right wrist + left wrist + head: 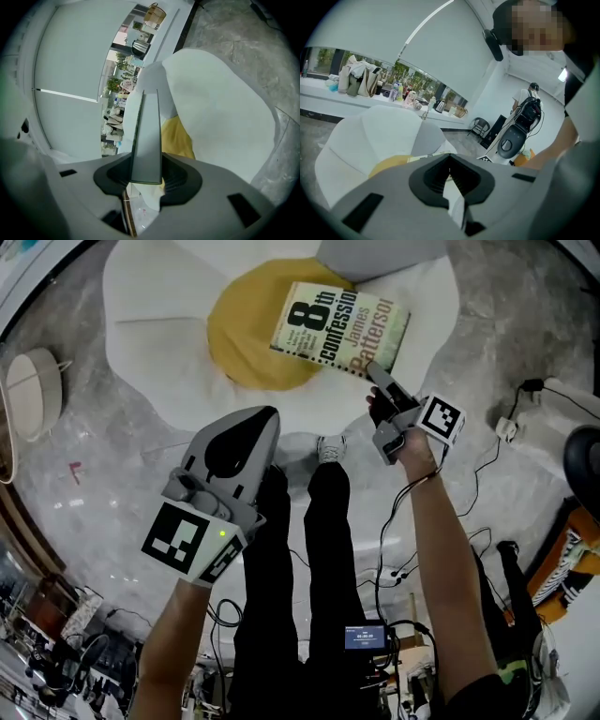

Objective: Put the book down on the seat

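The book, a paperback with a pale green cover, hangs over the yellow middle cushion of the white petal-shaped seat. My right gripper is shut on its near right corner. In the right gripper view the book shows edge-on between the black pads, with my right gripper closed on it. My left gripper is raised near the seat's front edge, left of the book, shut and holding nothing. In the left gripper view my left gripper has its pads together, above the seat.
A grey cushion lies at the seat's back. The person's legs and shoe stand just before the seat. Cables and a plug trail on the stone floor at right. A round pale object sits at left. A person stands far off.
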`<state>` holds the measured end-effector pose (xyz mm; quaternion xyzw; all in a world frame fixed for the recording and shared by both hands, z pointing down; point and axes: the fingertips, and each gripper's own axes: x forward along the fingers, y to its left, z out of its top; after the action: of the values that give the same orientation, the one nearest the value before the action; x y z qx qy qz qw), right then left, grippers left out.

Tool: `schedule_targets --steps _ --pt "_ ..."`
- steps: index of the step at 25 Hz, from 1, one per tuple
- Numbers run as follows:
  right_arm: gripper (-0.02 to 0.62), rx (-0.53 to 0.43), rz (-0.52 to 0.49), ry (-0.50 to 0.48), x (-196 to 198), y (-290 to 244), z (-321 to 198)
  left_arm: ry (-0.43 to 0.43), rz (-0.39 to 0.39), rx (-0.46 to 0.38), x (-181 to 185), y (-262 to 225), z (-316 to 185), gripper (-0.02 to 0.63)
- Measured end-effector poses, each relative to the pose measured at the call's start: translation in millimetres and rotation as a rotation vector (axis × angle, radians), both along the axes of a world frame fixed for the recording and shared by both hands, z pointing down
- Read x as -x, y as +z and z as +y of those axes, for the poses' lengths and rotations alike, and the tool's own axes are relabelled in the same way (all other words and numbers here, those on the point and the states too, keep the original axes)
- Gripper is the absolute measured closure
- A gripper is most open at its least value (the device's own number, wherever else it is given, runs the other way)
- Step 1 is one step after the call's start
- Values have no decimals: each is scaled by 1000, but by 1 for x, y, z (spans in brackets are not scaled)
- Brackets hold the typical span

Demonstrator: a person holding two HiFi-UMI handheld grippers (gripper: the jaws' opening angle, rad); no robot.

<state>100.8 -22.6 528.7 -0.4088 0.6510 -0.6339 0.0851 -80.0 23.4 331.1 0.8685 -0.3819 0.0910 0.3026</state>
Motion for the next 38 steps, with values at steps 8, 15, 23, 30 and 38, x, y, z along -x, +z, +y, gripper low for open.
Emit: schedule_targets --steps 8,15,23,30,38 --pt "417 -22 41 -36 2 -2 -1 -13 1 -1 8 -5 12 595" --pt "417 -3 85 -57 -3 10 -2 -4 -6 -1 3 -4 13 595" --pt "416 39 97 -24 -15 18 -9 -24 6 24 6 -1 17 595" --pt "406 103 143 31 -25 27 -12 -19 1 38 14 -1 24 595" --pt "369 190 161 86 -34 43 -6 -11 20 47 5 -1 24 595"
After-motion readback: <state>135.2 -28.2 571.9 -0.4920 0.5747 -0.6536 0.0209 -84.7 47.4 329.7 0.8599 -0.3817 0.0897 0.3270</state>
